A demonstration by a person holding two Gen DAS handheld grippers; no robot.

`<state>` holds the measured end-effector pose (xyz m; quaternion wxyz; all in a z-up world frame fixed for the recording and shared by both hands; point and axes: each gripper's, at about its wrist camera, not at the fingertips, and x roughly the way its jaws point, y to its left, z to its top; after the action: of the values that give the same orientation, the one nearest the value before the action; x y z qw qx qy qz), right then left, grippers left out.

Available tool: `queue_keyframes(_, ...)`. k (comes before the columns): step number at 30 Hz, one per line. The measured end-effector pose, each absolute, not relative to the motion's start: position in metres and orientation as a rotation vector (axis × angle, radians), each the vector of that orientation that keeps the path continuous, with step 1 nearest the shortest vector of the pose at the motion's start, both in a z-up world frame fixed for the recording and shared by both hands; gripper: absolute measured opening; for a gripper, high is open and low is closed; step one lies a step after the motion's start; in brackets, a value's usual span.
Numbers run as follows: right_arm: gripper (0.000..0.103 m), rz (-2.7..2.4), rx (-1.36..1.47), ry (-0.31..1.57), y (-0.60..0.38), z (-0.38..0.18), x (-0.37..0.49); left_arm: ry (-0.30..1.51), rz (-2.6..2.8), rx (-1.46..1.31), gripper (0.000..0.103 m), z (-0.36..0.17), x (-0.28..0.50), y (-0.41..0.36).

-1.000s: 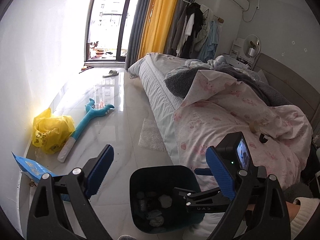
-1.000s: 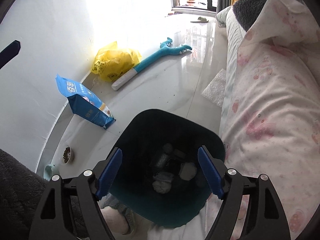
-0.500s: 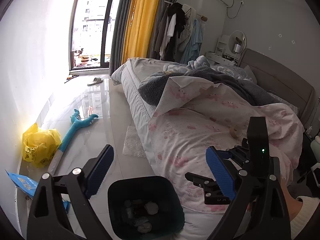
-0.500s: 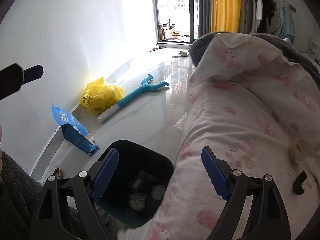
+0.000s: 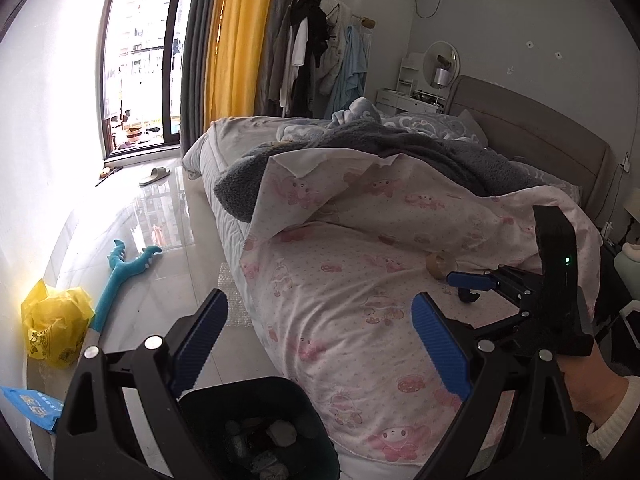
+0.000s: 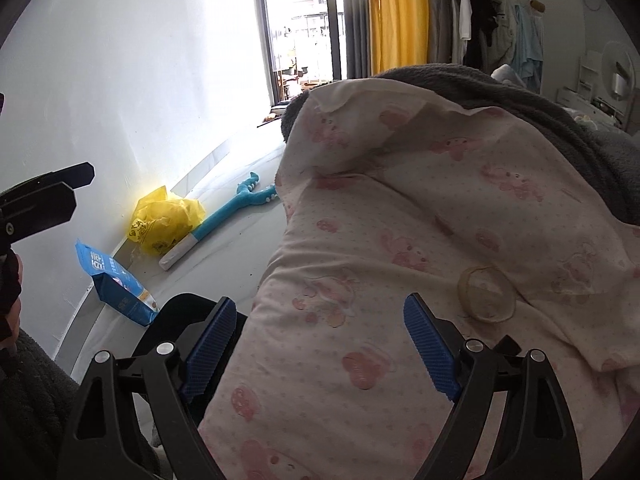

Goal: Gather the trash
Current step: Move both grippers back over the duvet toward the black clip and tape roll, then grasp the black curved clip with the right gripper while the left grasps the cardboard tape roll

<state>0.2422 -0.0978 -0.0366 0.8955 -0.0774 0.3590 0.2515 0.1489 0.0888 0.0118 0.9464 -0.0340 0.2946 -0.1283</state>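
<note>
Both grippers hold nothing and stand wide open: the right gripper (image 6: 316, 344) hangs over the pink quilt (image 6: 420, 240) with the tape ring (image 6: 486, 294) just ahead on its right side, and the left gripper (image 5: 320, 344) is above the dark trash bin (image 5: 256, 432), beside the bed.

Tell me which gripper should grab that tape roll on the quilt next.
Right. The right gripper is open and already over the quilt, with the tape roll just ahead of it. The left gripper, also open, hangs nearer the trash bin, farther back.
</note>
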Motion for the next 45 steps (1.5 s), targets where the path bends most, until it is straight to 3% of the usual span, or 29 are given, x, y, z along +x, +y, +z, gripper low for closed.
queue_keyframes(17,0.088,0.462,-0.149,0.756,-0.174,-0.047,0.270,0.637,-0.317,-0.064,0.095,-0.007,0.202,0.033)
queue_keyframes(41,0.088,0.562,-0.119,0.837,-0.210,-0.080,0.294,0.680,-0.399,-0.103,0.093,-0.030,0.256,-0.029)
queue_keyframes(45,0.077,0.586,-0.122,0.847,-0.209,-0.085,0.301,0.707,-0.443,-0.108,0.090,-0.036,0.267,-0.044)
